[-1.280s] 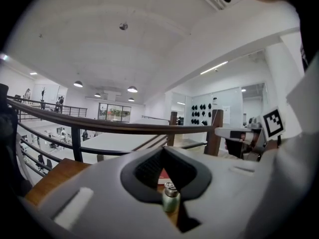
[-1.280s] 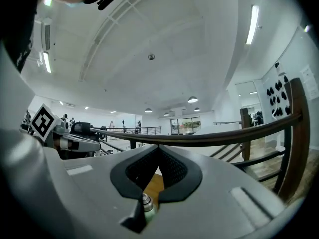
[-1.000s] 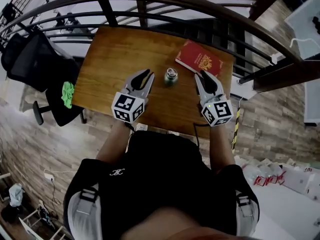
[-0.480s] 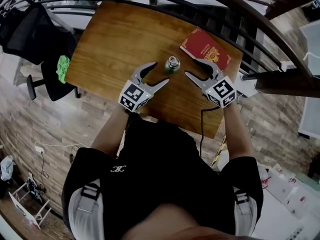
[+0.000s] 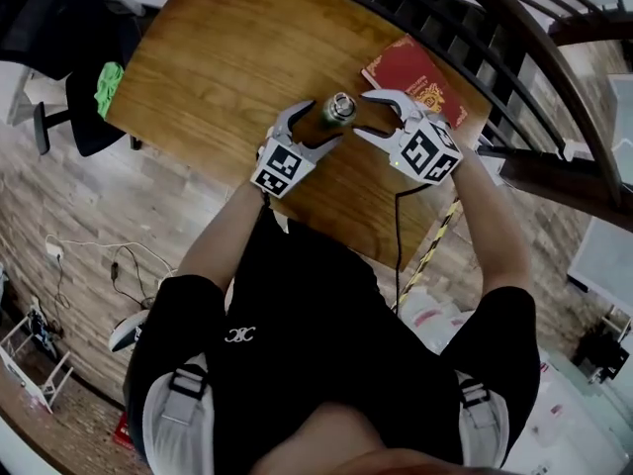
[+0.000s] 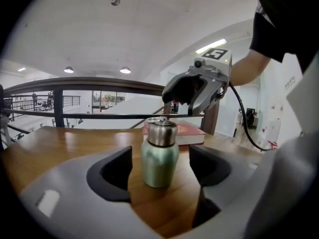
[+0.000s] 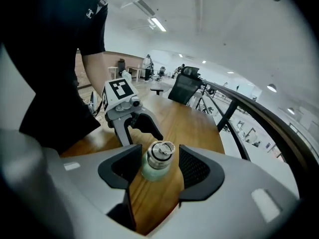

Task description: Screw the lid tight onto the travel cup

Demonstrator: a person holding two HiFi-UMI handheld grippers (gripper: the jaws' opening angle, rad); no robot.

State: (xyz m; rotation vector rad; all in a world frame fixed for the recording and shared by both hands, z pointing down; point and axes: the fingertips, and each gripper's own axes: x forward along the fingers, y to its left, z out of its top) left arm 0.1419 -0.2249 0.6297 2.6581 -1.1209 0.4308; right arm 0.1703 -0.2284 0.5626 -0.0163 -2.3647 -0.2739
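Note:
A small green travel cup (image 5: 338,110) with a steel lid (image 7: 160,151) stands upright on the wooden table (image 5: 213,57). My left gripper (image 5: 321,125) flanks the cup from the near left. Its jaws are opening, and the cup (image 6: 159,156) stands between them with a gap on each side. My right gripper (image 5: 364,115) comes in from the right. Its jaws are also opening around the cup (image 7: 156,162), and the pads do not touch it. In the left gripper view the right gripper (image 6: 195,89) hangs above and behind the lid.
A red book (image 5: 417,70) lies on the table just behind the right gripper. A dark curved railing (image 5: 514,23) runs past the table's far edge. A black chair (image 5: 54,28) with a green cloth (image 5: 107,75) stands off the table's left end.
Both grippers have opened from shut and moved in toward the cup, so that they now flank it. The cup has not moved on the table.

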